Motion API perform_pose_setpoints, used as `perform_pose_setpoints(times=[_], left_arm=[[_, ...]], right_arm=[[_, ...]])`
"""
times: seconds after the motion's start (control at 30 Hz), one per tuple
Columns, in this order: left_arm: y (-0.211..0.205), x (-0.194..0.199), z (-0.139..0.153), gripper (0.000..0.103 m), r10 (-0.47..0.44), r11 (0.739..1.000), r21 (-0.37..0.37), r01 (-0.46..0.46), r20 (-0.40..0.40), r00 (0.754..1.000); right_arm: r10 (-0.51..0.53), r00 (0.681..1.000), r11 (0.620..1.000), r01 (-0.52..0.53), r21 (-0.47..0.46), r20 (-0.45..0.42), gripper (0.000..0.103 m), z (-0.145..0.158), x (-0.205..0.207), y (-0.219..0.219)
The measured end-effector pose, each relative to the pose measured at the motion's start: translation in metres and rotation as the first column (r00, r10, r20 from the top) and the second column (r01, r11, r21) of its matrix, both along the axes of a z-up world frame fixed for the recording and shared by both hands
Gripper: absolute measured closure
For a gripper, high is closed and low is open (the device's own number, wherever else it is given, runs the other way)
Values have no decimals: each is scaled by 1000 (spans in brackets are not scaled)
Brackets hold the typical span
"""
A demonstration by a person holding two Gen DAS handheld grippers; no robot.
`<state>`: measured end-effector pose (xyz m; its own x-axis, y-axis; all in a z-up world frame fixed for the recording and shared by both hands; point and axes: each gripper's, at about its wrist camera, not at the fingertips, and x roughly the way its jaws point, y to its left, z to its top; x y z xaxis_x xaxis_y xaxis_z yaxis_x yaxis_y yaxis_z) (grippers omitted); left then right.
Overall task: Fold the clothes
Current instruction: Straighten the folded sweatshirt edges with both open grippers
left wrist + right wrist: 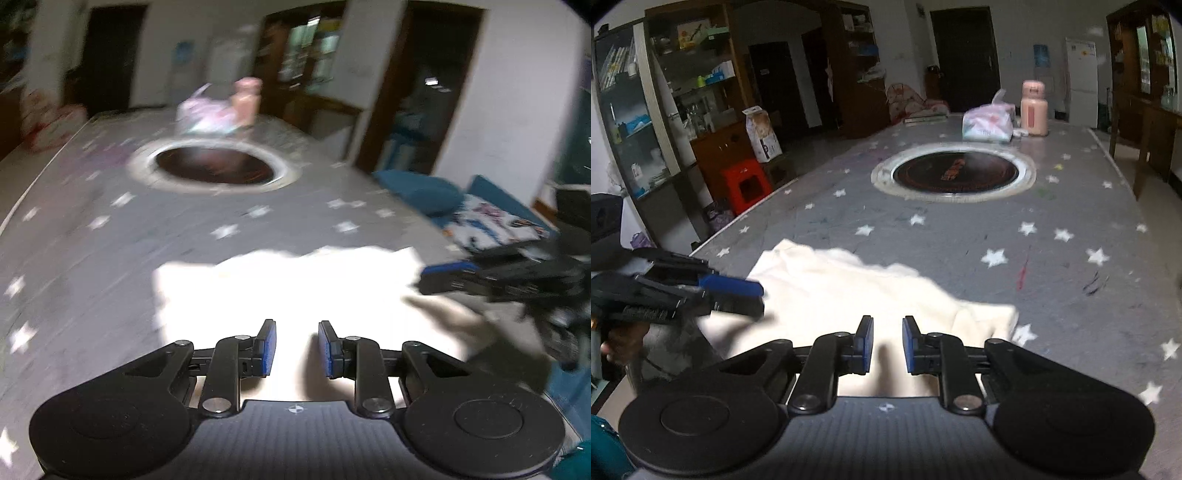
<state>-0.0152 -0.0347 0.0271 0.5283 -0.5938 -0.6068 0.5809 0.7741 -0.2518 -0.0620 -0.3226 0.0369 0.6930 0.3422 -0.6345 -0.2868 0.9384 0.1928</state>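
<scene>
A cream-white garment (849, 291) lies rumpled on the near part of the grey star-patterned table (1071, 295). It also shows, overexposed and blurred, in the left wrist view (280, 288). My left gripper (297, 347) is open and empty just above the garment's near edge. It appears from the side in the right wrist view (738, 291) over the garment's left edge. My right gripper (887, 343) is open and empty above the garment's near edge. It shows in the left wrist view (517, 273) at the garment's right side.
A round dark inset burner (955, 171) sits mid-table. A pink bottle (1033, 109) and a plastic bag (988, 122) stand at the far end. A red stool (746, 184) and shelves (683, 92) are left of the table. A blue sofa (491, 214) is on the other side.
</scene>
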Motion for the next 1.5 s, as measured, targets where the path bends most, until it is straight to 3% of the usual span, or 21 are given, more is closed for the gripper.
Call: perform_pose_setpoints(times=[0.2, 0.4, 0.63, 0.77, 1.17, 1.27, 1.3, 1.43, 1.5], left_arm=[[16, 25, 1, 80, 59, 998, -19, -60, -46, 997], [-14, 51, 7, 79, 21, 1000, 2, -21, 5, 1000], [-26, 82, -11, 80, 43, 999, 27, -42, -28, 999], [-21, 77, -7, 80, 60, 998, 23, -59, -11, 998], [-9, 71, -2, 74, 138, 989, 49, -139, 29, 990], [0, 59, 4, 59, 160, 986, 47, -162, 41, 986], [3, 55, 5, 58, 168, 984, 51, -170, 43, 985], [15, 38, 6, 58, 191, 980, 56, -192, 21, 981], [19, 30, 6, 58, 201, 978, 56, -201, 10, 980]], right_arm=[[-33, 998, 999, 32, -12, -58, 87, -18, 4, 1], [-24, 999, 1000, 24, -19, -35, 86, -3, 15, 4], [-48, 998, 999, 47, -25, -40, 86, -11, 49, 12], [-81, 993, 997, 80, -15, -82, 86, -23, 61, 8], [-109, 993, 993, 107, -39, -47, 82, -22, 75, 18], [-85, 996, 995, 84, -46, -19, 75, -11, 63, 23], [-72, 997, 996, 71, -49, -10, 70, -8, 58, 25], [2, 1000, 998, -2, -63, -5, 66, -3, 35, 40], [42, 999, 997, -43, -60, -3, 60, -3, 23, 48]])
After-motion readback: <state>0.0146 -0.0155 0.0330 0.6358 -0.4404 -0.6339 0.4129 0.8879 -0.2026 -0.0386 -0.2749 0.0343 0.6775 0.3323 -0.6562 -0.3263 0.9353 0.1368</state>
